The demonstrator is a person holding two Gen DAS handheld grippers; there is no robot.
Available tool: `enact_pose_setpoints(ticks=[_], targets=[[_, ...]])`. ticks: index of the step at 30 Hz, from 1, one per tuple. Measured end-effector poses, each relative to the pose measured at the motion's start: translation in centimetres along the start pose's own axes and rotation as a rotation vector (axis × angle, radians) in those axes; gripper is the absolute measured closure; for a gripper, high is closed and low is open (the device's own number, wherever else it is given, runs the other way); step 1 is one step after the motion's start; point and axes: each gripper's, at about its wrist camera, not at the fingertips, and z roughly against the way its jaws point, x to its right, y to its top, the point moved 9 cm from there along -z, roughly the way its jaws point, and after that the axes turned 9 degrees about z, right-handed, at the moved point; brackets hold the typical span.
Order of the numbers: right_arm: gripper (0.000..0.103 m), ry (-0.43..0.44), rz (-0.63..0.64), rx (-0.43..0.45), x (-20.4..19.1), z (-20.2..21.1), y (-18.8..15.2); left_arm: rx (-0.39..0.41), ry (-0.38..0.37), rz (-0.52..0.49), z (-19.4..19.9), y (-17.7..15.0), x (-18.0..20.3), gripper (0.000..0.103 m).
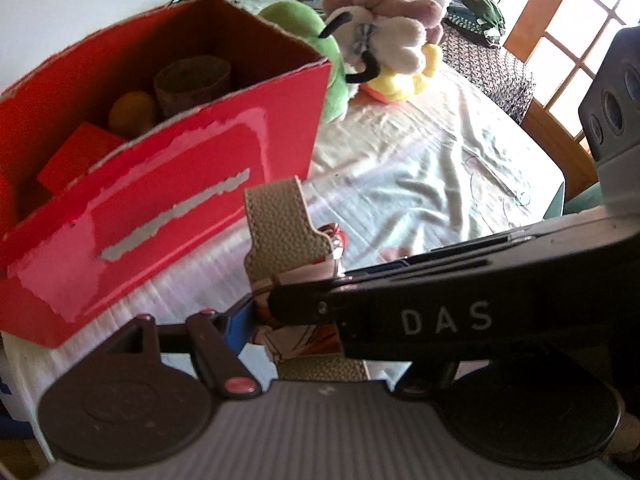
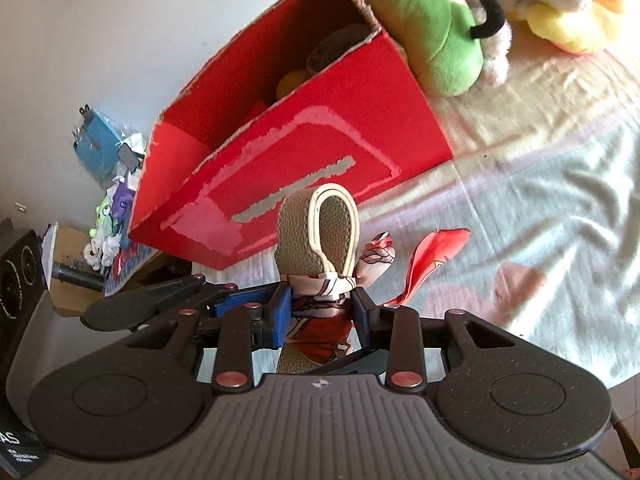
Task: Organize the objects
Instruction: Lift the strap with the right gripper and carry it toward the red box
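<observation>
Beside one red box (image 2: 304,128), two hand-held grippers, right (image 2: 322,316) and left (image 1: 260,312), both clamped on one tan strap (image 2: 316,232)

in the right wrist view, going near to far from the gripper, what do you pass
right gripper shut on the tan strap loop with a patterned scarf → red cardboard box → green plush toy

Blown-out daylight from the window (image 1: 580,20), soft fisheye edges.
</observation>
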Motion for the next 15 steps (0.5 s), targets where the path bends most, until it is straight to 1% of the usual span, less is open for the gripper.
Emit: enact_pose_setpoints(ticks=[9,15], targets=[[0.067,-0.003,0.020,0.062,-0.3,1.6,1.2,0.021,0.024,-0.036,1.3,1.6,1.2,0.032],[0.067,-0.005,0.023,0.096,-0.4,2.5,1.7,0.041,0.025,-0.065,2.3,2.3,2.0,0.032]])
